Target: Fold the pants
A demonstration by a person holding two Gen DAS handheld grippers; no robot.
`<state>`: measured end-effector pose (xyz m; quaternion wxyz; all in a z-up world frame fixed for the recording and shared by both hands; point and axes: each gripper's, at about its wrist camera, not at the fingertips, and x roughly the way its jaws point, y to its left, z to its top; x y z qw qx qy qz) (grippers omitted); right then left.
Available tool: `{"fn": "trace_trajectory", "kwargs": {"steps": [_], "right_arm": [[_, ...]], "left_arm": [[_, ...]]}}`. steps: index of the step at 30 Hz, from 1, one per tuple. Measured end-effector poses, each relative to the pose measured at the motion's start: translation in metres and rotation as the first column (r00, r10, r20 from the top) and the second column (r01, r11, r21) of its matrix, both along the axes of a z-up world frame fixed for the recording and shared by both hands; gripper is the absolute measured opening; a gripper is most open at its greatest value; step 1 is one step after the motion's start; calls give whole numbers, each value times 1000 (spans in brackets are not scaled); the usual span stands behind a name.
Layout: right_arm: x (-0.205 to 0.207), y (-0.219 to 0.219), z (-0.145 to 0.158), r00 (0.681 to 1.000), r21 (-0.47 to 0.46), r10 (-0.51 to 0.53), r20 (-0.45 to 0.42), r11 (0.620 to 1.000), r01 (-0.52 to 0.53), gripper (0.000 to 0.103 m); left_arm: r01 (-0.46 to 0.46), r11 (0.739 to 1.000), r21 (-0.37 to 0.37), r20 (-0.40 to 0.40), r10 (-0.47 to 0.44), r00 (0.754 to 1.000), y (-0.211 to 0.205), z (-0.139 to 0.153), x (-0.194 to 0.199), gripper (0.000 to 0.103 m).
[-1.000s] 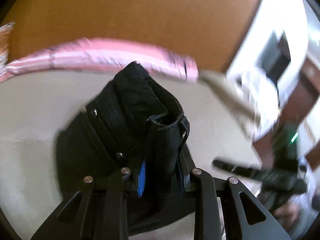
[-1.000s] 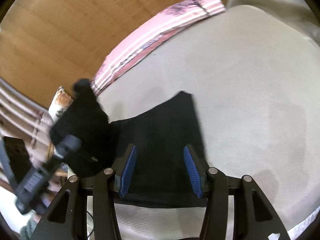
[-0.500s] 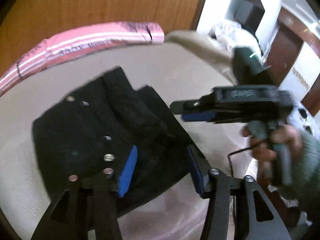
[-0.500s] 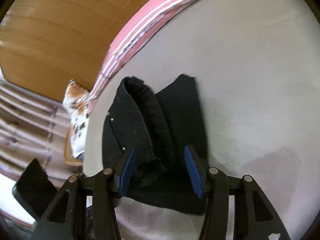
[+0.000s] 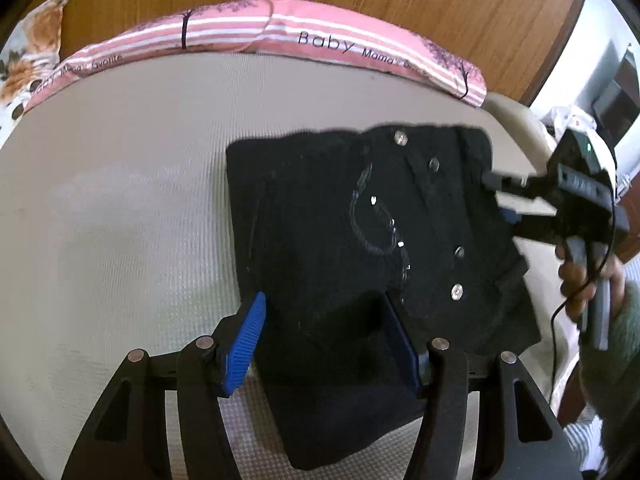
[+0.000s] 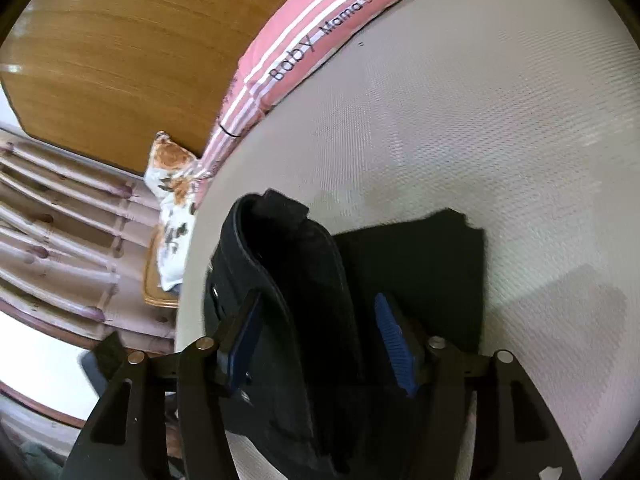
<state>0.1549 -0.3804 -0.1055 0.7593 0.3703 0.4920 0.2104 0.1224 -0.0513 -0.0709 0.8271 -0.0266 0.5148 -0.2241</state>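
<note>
left gripper (image 5: 324, 340) and right gripper (image 6: 316, 344), both released with jaws just widened, hover over black pants (image 5: 360, 240) lying folded on the bed (image 5: 120, 200); only smoothing seems left.

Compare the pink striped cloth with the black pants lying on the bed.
The pink striped cloth lies along the far edge of the bed, against the wooden board; the black pants lie further in, near the grippers. The cloth is long, narrow and pale with printed words; the pants are folded into a compact dark block with metal studs. The cloth lies flat, while one edge of the pants stands up in a raised fold. Both rest on the bed.
</note>
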Motion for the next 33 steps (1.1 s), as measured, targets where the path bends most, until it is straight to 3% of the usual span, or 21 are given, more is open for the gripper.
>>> {"fn": "trace_trajectory", "kwargs": {"steps": [3, 7, 8, 11, 15, 19, 23, 25, 27, 30, 33], "right_arm": [[5, 7, -4, 999, 33, 36, 19, 999, -37, 57], [5, 14, -8, 997, 86, 71, 16, 994, -72, 22], [2, 13, -9, 999, 126, 39, -2, 991, -39, 18], [-11, 16, 10, 1000, 115, -20, 12, 993, 19, 12], [-39, 15, 54, 993, 103, -65, 97, 993, 55, 11], [-61, -7, 54, 984, 56, -153, 94, 987, 148, 10], [-72, -27, 4, 968, -71, -249, -34, 967, 246, 14], [-75, -33, -11, 959, 0, -275, -67, 961, 276, 18], [-76, -34, -6, 954, 7, -286, -88, 958, 287, 26], [-83, -30, 15, 959, -86, -279, -58, 958, 273, 40], [-102, -31, 33, 963, -83, -266, -36, 961, 262, 40]], "left_arm": [[14, 1000, 13, 15, -15, 1000, -6, -7, -5, 60], [15, 1000, 0, 10, -15, 1000, -7, -8, -3, 63], [17, 1000, 1, 8, -17, 1000, -6, -8, -2, 63], [1, 1000, -15, -1, -1, 1000, -1, 1, 2, 63], [-16, 996, -92, 50, 21, 999, 4, 26, 4, 63], [59, 992, -110, 107, -47, 993, -11, 42, 1, 63], [141, 988, -68, 87, -135, 987, -36, 24, -2, 63], [163, 987, 12, 106, -164, 981, -45, 13, -5, 63], [204, 975, 83, 125, -214, 969, -52, 7, -9, 63], [220, 967, 126, 132, -236, 963, -56, 8, -12, 63], [215, 976, 42, 93, -218, 972, -50, 17, -13, 63]]}}
